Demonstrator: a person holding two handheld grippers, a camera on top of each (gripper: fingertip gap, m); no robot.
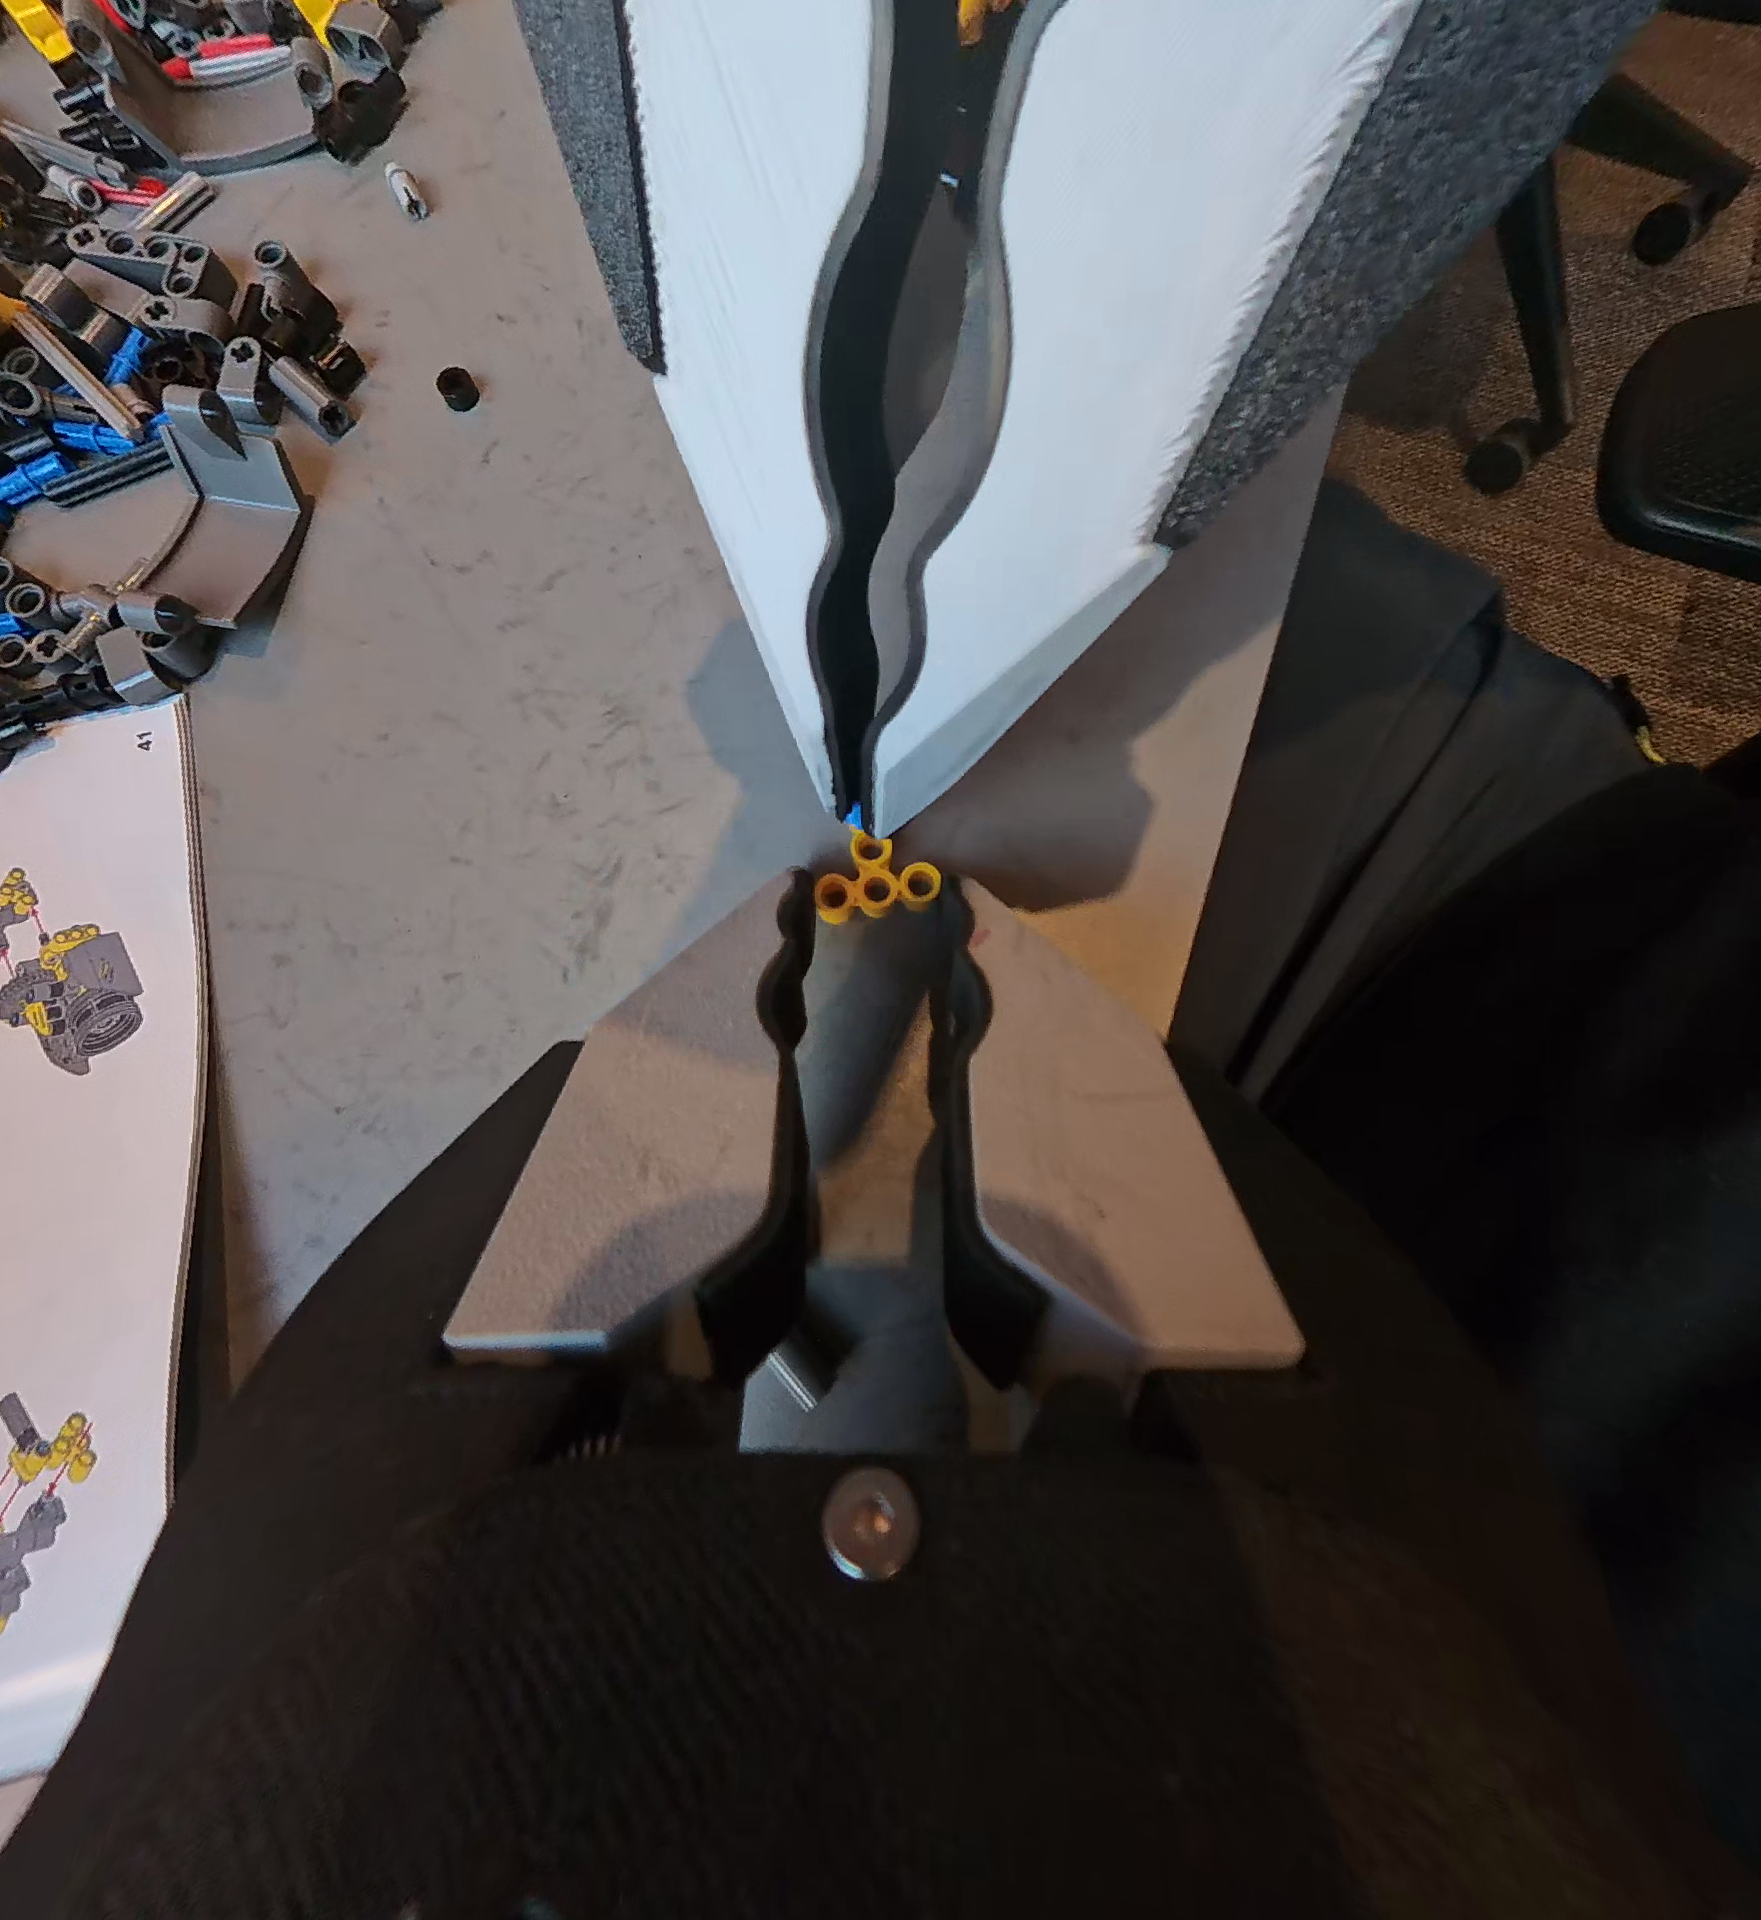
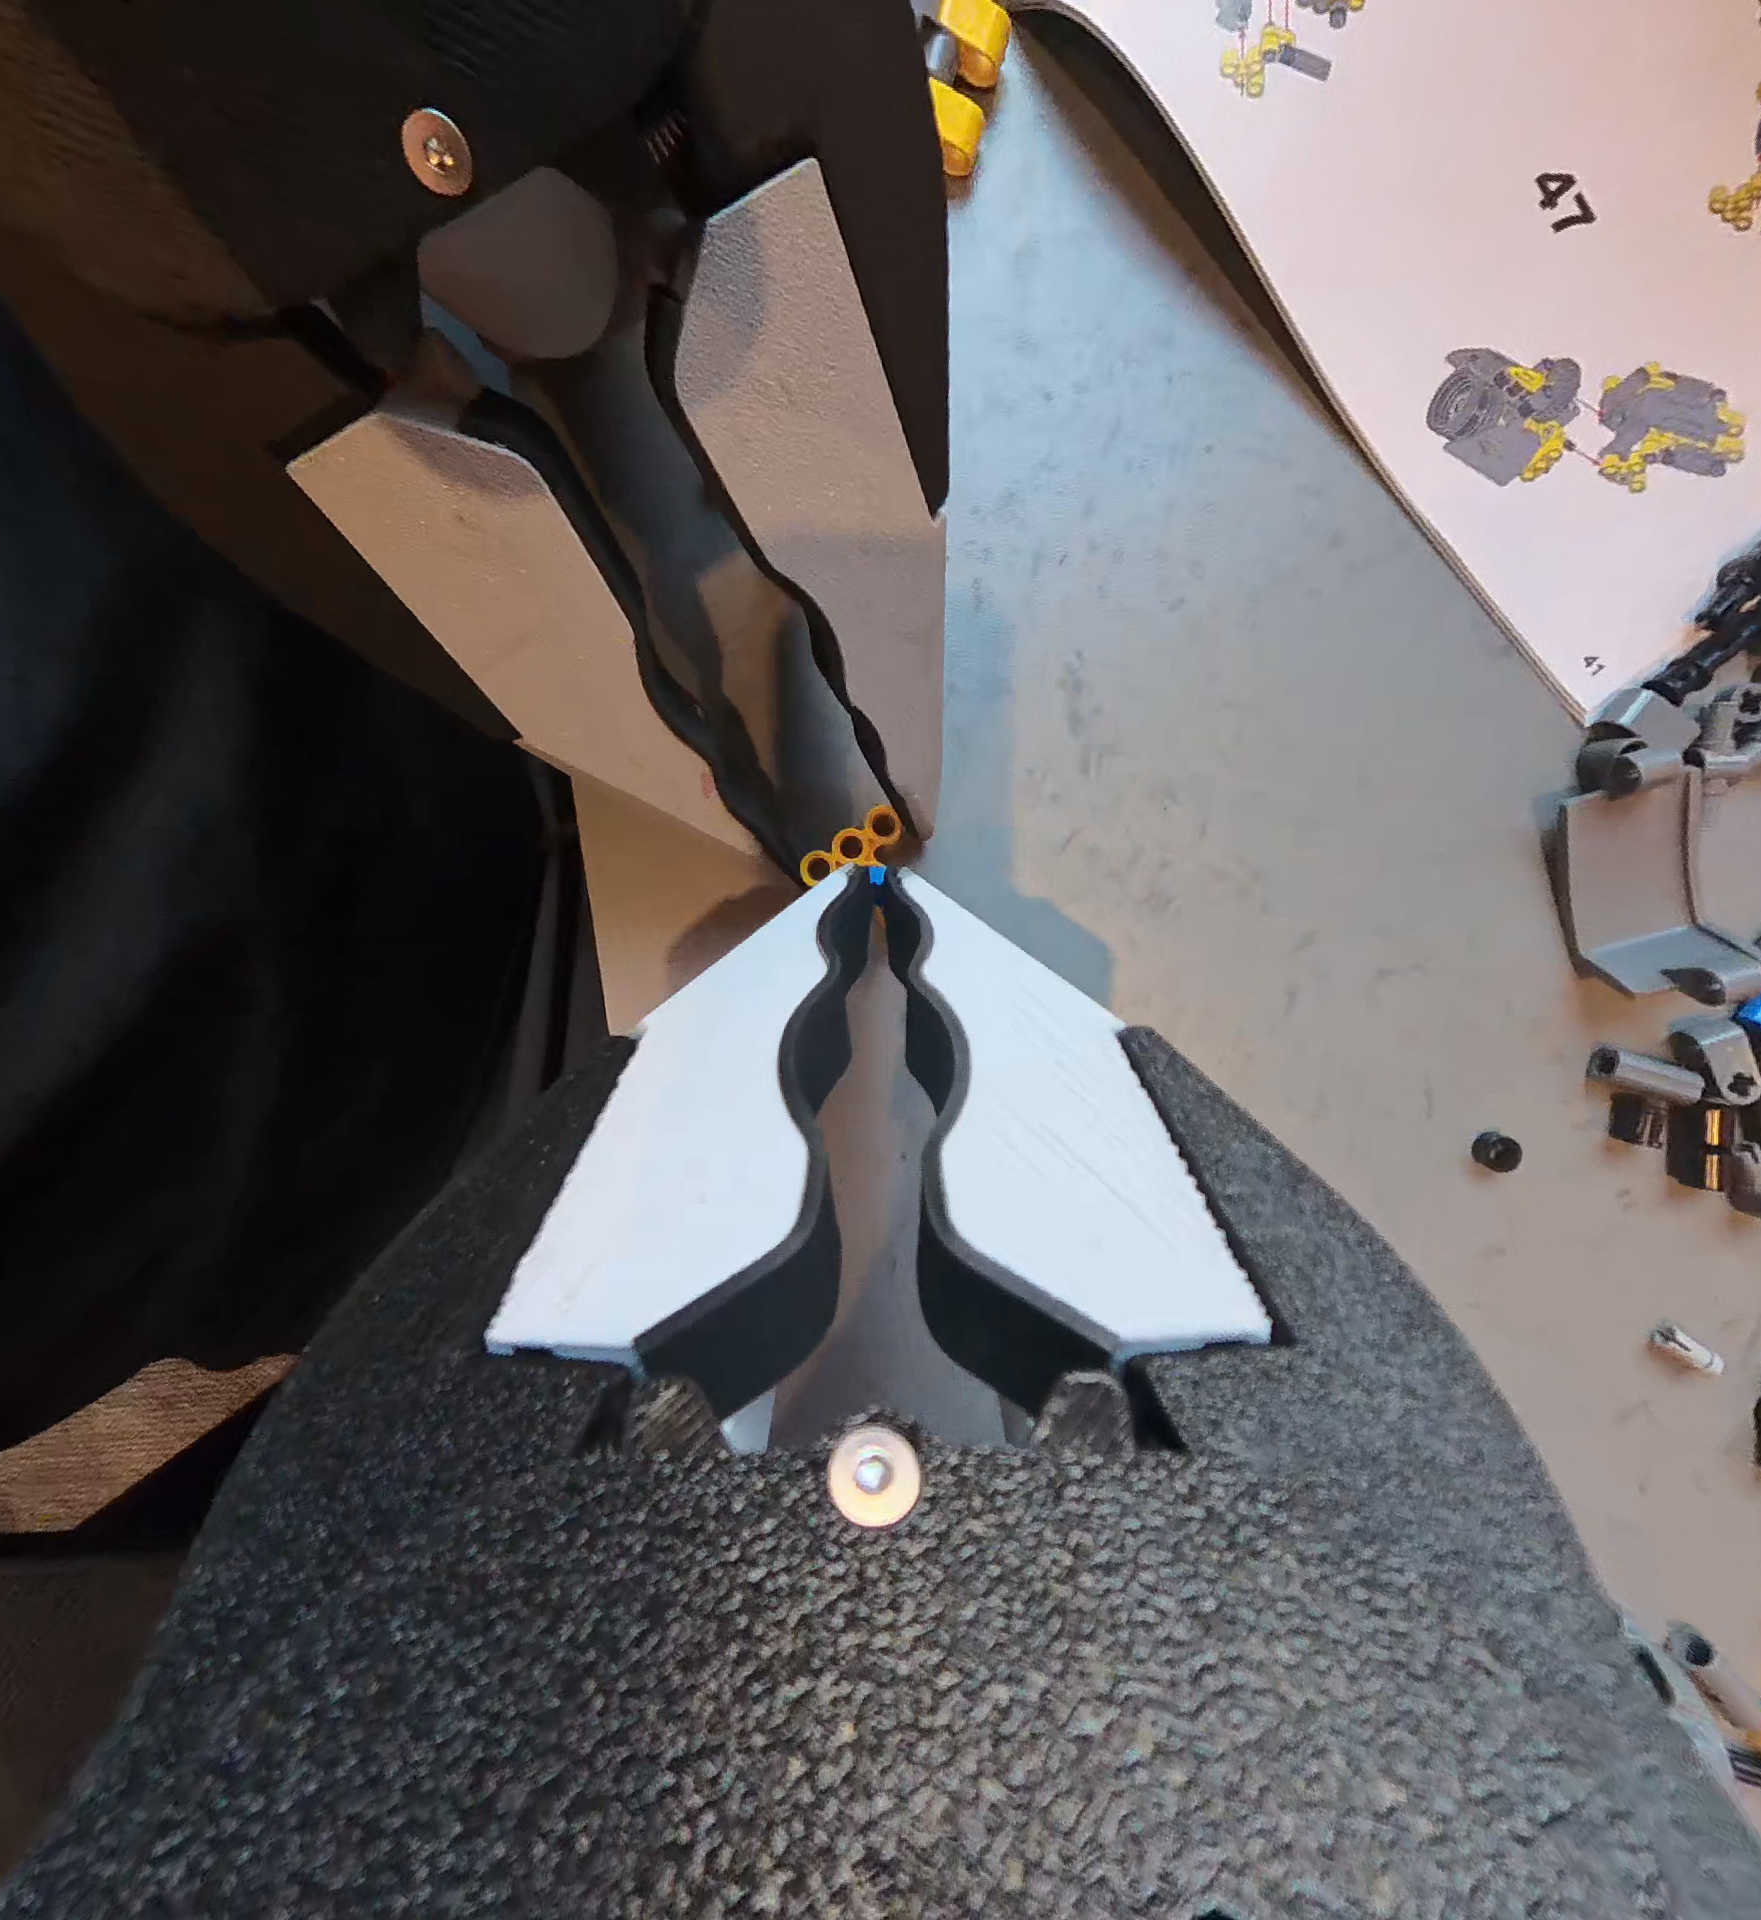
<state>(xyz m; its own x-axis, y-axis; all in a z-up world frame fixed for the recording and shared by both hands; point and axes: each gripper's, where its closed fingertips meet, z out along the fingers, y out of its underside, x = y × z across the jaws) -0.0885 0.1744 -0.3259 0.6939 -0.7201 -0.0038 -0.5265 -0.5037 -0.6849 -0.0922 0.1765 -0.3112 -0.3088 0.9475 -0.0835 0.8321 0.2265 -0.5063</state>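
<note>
Grey left tongs (image 1: 877, 896) pinch a yellow T-shaped beam (image 1: 877, 886) above the grey table (image 1: 460, 644); white right tongs (image 2: 877, 881), tips nearly together, grip a blue pin (image 2: 877, 876) touching it. Alongside lie an open instruction booklet (image 1: 55, 1195), a heap of loose building pieces (image 1: 97, 436), a stray black bush (image 1: 457, 389). Beyond the table edge: carpet, an office chair (image 1: 1728, 457).

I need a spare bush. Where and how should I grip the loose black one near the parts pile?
Grip the black bush across its round outer wall, from straight above: it stands alone on the table, hole up, apart from the parts pile.
</note>
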